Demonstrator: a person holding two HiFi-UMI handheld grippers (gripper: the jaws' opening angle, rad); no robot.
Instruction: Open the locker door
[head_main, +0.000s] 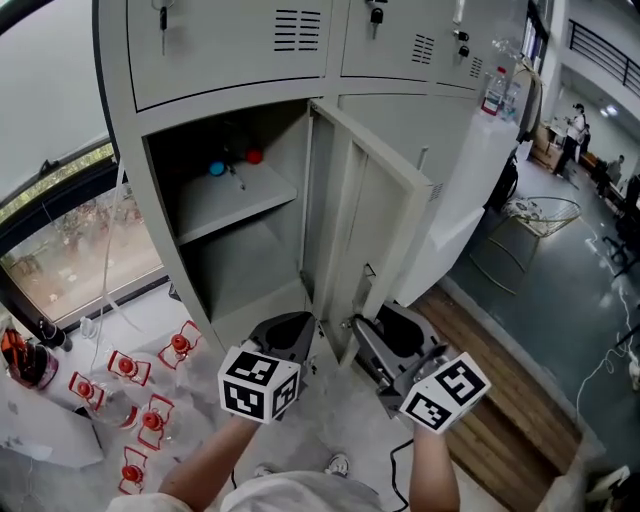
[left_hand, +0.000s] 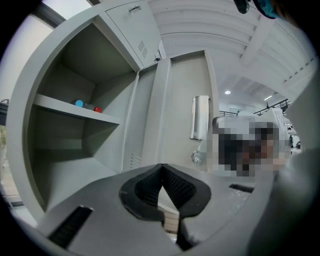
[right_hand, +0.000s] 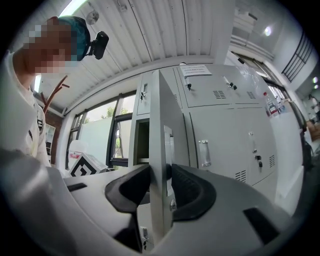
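The locker door (head_main: 362, 225) stands swung well out from its compartment. Its tall free edge is upright and runs straight between the jaws of the right gripper (right_hand: 161, 182), whose pads pinch it from both sides (latch plate under one pad). The right hand is nearer, held roughly level, low on the door. The left gripper (left_hand: 161, 172) hovers just left, jaws closed on nothing.
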